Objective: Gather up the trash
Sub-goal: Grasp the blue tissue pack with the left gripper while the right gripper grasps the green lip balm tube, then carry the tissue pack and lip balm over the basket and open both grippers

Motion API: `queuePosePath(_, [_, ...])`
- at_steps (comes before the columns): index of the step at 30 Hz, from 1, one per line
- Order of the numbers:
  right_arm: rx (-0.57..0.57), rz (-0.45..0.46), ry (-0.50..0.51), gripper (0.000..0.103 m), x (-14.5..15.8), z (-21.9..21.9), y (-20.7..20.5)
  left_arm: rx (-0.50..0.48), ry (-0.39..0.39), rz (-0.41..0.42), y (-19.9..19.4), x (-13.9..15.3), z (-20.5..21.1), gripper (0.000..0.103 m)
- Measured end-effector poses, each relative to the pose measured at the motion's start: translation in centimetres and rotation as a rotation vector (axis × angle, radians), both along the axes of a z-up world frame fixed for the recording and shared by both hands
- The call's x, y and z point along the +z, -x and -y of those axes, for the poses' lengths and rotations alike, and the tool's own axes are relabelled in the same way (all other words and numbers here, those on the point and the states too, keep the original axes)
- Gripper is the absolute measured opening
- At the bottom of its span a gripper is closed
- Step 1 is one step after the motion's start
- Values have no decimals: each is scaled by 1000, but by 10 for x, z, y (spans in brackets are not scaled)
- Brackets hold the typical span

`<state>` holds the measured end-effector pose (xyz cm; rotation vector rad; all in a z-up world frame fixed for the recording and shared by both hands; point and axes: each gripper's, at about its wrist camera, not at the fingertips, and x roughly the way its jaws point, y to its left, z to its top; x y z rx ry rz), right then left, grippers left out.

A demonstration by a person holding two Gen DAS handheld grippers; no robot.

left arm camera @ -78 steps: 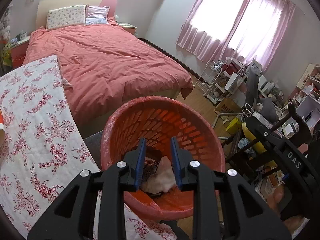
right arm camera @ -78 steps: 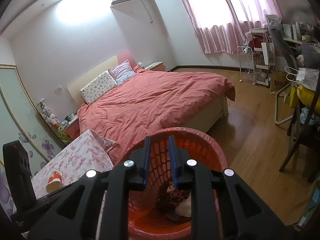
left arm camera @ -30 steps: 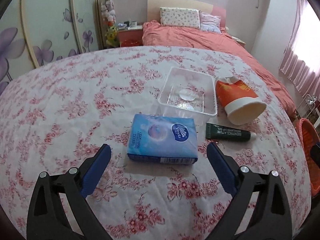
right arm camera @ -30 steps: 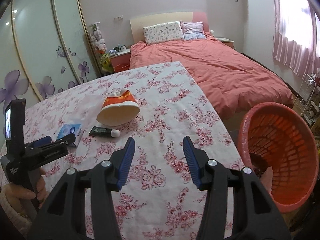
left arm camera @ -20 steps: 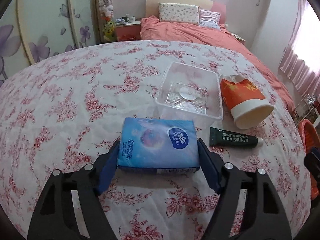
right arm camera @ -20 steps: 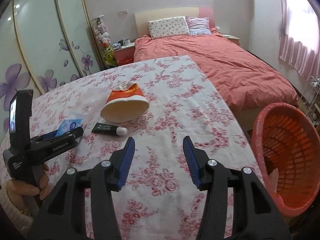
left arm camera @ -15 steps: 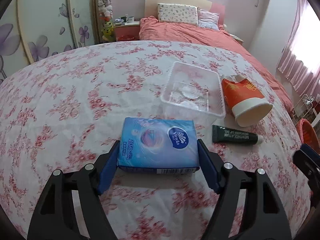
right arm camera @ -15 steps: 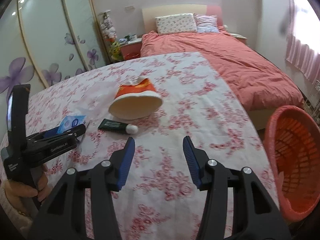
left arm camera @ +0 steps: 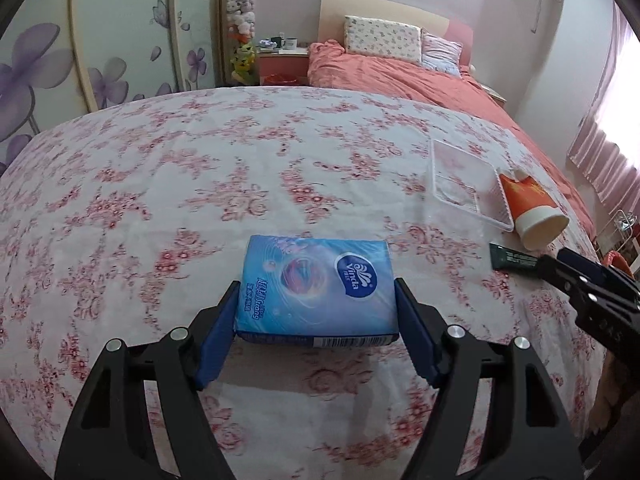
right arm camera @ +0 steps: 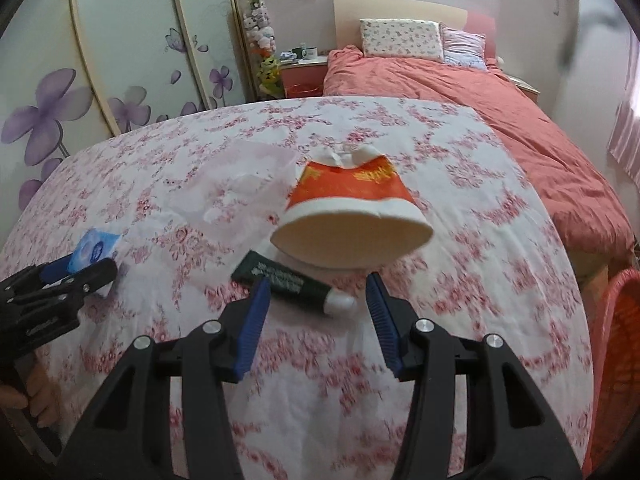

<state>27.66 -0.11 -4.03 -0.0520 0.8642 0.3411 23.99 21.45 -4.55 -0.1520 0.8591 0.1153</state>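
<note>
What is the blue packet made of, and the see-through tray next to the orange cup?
The blue packet looks like soft tissues in shiny plastic wrap: light glints off its printed film. The see-through tray seems thin clear plastic, since the flowery cloth shows through it.

Worktop [left arm camera: 200, 168] covered in white cloth with red flower print. Behind it, a bed [right arm camera: 500, 92] with salmon-pink duvet; two pillows [left arm camera: 382, 38] at the headboard, one floral, one striped pink. Bedside cabinet [left arm camera: 282, 64] left of the bed, mugs on top. Stack of plush toys [right arm camera: 260, 40] in the corner beside it. Wardrobe doors [right arm camera: 100, 60] along the left wall, pale with purple flower decals. Pink curtains [left arm camera: 608, 152] at far right, backlit.
</note>
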Motion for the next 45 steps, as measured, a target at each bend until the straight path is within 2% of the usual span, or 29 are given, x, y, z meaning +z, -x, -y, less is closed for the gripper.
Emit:
queuePosePath(5, [46,-47,20,44,-9,-6,-2,6,15,2,3,0,-5,73])
queuePosePath(7, [94,-70,-15,34,-8,-6,7,6,18,4,4,0,-6,73])
queuePosePath(9, [120,-86,-35,29,-8,-8,13,5,19,5,5,0,-6,73])
queuePosePath(17, [98,-29,60,30,-9,-34,11,-1,23,5,7,1,-4,73])
queuePosePath(19, [99,-12,94,21,-9,-38,12,0,27,4,6,1,-2,73])
queuePosePath(22, [106,-5,110,19,-10,-36,18,-1,29,7,6,3,-1,73])
queuePosePath(31, [69,1,63,19,-4,-4,49,-21,26,25,10,11,14,73])
queuePosePath(45, [-128,143,-43,19,44,78,83,-127,19,92,13,40,78,73])
